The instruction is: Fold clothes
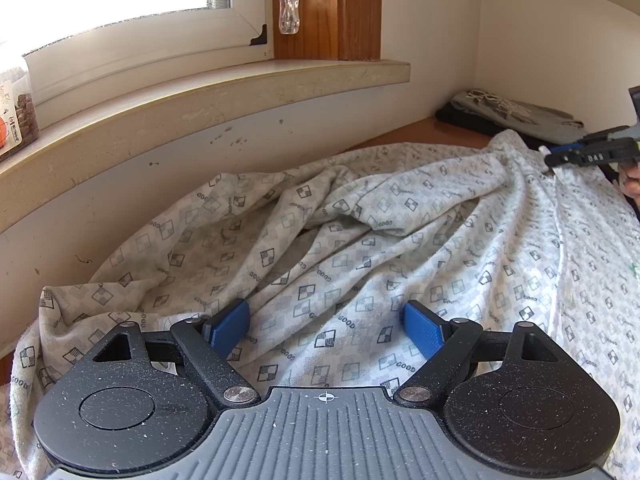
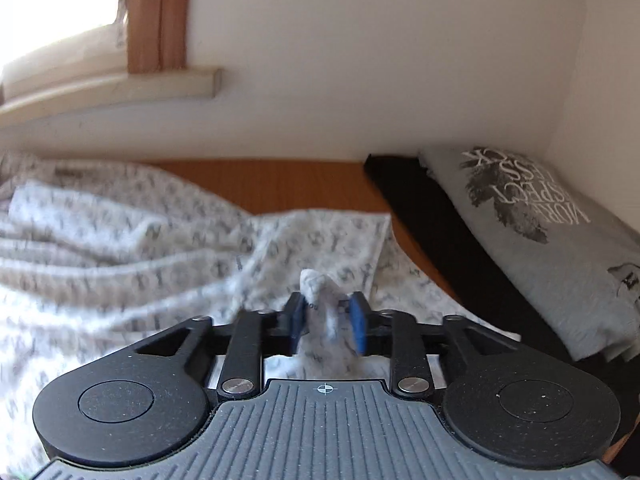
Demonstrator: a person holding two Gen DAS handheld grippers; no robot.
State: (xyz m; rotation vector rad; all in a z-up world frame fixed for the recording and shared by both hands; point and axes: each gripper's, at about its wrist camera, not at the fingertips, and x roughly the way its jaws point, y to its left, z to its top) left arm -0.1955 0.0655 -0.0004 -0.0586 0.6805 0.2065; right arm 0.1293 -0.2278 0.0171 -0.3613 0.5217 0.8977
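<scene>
While the patterned garment (image 1: 360,216) lay rumpled across the tabletop (image 2: 280,184) below the windowsill, its length ran from the left hand-held gripper (image 1: 326,330) away toward the right hand-held gripper (image 2: 327,320). The left one hung over the near end, blue pads spread wide with nothing between them — the right had a bunched tip between its narrow-set pads, though the grip looked loose.

Home: wooden window frame (image 1: 320,8), folded T-shirts (image 2: 560,240)

I see left gripper (image 1: 326,330) jaws spread wide | right gripper (image 2: 327,322) jaws narrow, fabric bunched between | both angled down
</scene>
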